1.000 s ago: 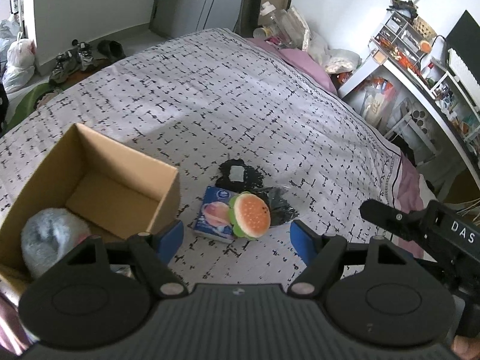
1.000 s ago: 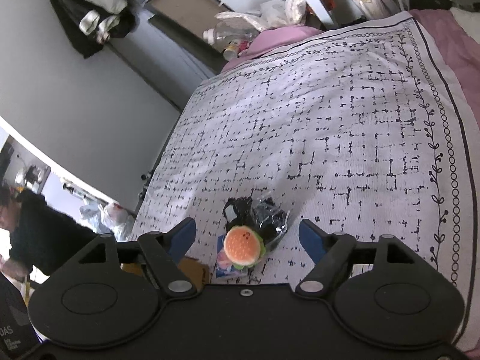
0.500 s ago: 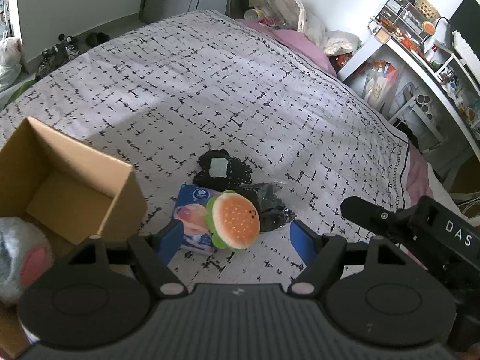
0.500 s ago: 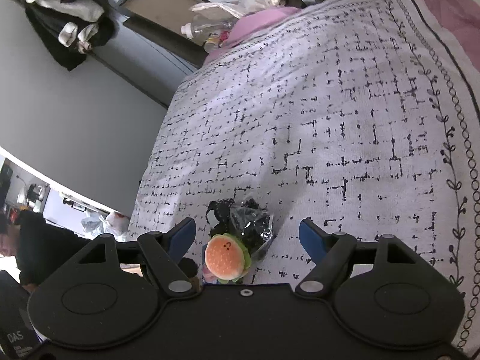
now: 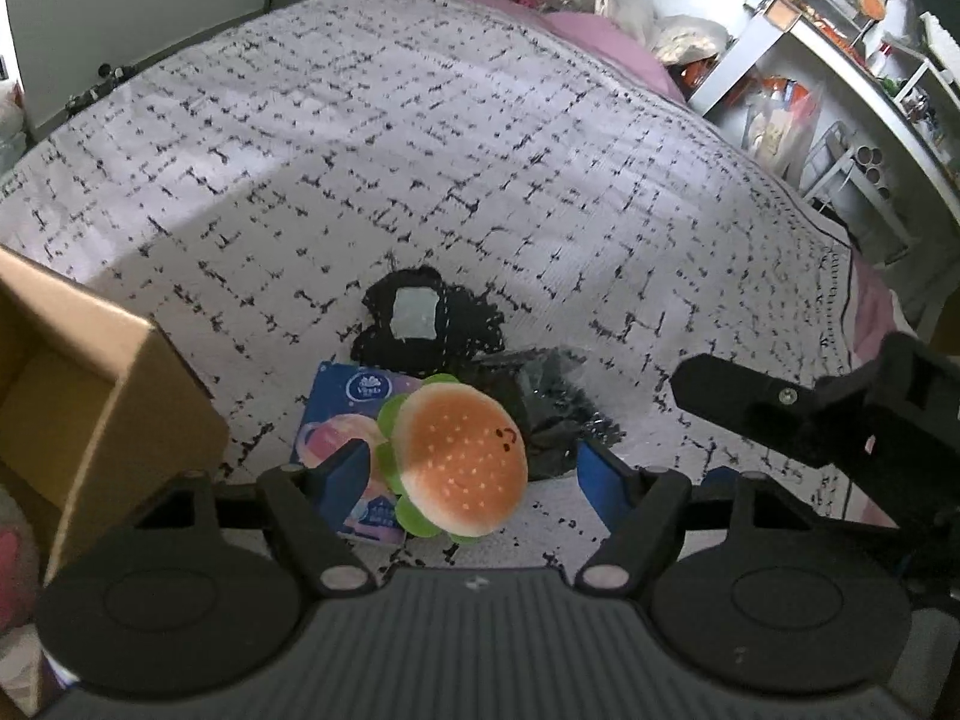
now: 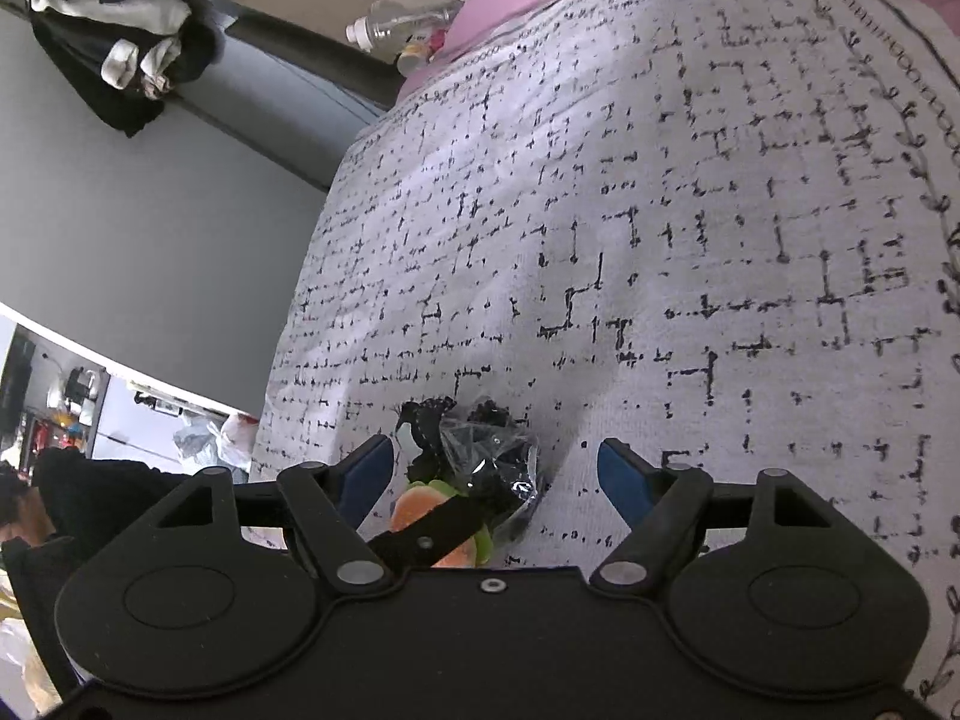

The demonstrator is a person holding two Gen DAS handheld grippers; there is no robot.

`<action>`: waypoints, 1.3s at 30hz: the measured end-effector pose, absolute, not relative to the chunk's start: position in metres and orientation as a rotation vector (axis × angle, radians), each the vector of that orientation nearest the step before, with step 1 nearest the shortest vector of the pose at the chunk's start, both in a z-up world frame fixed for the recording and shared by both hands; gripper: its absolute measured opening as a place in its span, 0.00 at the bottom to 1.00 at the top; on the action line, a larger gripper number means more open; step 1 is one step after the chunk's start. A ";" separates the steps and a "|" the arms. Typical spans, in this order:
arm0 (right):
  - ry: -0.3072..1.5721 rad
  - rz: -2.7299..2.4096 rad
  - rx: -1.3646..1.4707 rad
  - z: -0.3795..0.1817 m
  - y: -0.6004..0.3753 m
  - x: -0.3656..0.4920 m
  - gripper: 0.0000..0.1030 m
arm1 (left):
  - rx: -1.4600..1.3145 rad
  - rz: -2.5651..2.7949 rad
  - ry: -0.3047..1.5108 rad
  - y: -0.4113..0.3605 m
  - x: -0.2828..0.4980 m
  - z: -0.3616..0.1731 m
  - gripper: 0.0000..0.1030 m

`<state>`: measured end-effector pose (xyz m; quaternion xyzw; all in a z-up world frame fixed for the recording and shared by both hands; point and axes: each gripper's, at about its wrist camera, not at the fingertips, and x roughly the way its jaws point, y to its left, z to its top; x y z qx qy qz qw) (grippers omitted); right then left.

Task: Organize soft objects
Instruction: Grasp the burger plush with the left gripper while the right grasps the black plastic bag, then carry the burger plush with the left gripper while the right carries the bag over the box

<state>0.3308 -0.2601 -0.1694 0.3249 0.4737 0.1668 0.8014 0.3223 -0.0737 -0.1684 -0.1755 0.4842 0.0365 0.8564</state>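
The left gripper (image 5: 474, 468), jaws closing, brackets a burger plush (image 5: 459, 459) lying on a tissue pack (image 5: 336, 420) beside a cardboard box (image 5: 120, 396) on the bed (image 5: 420, 150).

We see open bedspread (image 5: 480, 138) stretching clear beyond the left gripper (image 5: 474, 468), while a cardboard box (image 5: 108, 414) walls off its left side and the burger plush (image 5: 459, 462), tissue pack (image 5: 336, 420) and black bundle (image 5: 432, 318) crowd the space between its fingers.

A plush burger (image 5: 459, 459), orange bun speckled with seeds and a green frill, lies tilted atop a blue tissue packet (image 5: 345, 420) on the bed. Behind it touch a black lacy cloth (image 5: 420, 324) and a crinkled clear bag of black items (image 5: 549, 414).
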 end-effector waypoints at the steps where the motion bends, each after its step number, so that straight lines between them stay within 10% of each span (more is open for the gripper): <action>1: 1.023 0.359 0.696 -0.172 -0.259 0.332 0.72 | -0.366 0.079 1.020 -0.074 0.324 -0.171 0.72; 14: 1.084 0.358 0.650 -0.192 -0.235 0.354 0.65 | -0.309 0.089 1.012 -0.072 0.332 -0.176 0.48; 21: 1.082 0.373 0.589 -0.195 -0.225 0.352 0.25 | -0.348 0.073 1.009 -0.068 0.328 -0.172 0.44; 39: 0.953 0.328 0.622 -0.149 -0.267 0.299 0.23 | -0.358 0.019 0.918 -0.067 0.279 -0.107 0.44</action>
